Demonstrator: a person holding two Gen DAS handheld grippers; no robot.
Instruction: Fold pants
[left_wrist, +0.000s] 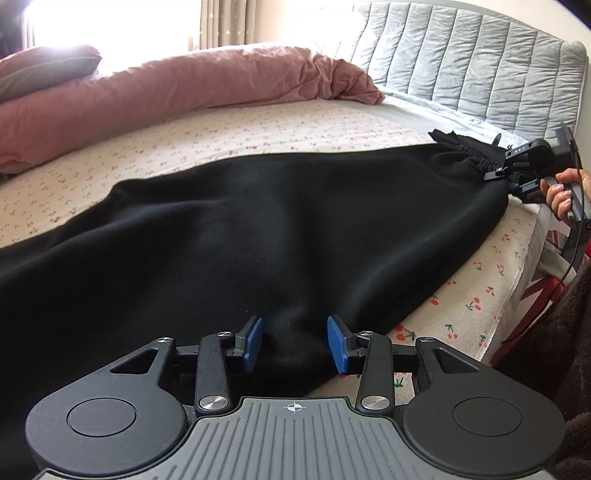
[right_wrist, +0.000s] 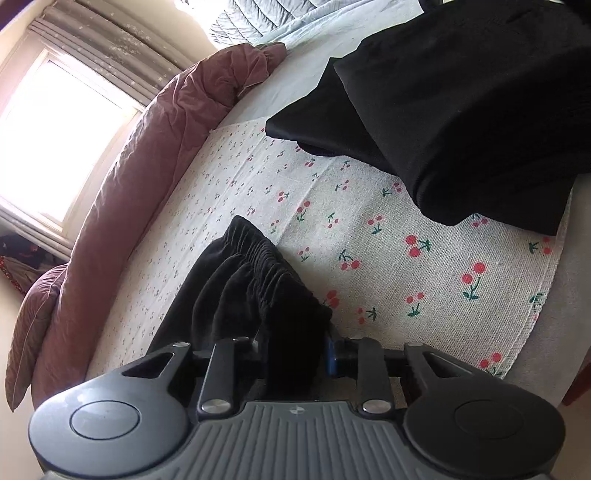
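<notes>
Pants (left_wrist: 258, 229): soft, limp black fleece flat on bed (left_wrist: 258, 125), will sag and bunch, so take the edges; left tongs (left_wrist: 294, 341) open around hem at 6 o'clock, right tongs (right_wrist: 293, 349) holding elastic waistband (right_wrist: 264, 266).

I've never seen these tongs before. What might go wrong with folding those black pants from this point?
1. The left tongs stand open around a hump of the black pants; lifting now would likely leave the cloth behind.
2. The right tongs hold only the bunched waistband, which may slip out.
3. The pants lie close to the bed's edge and might slide off.
</notes>
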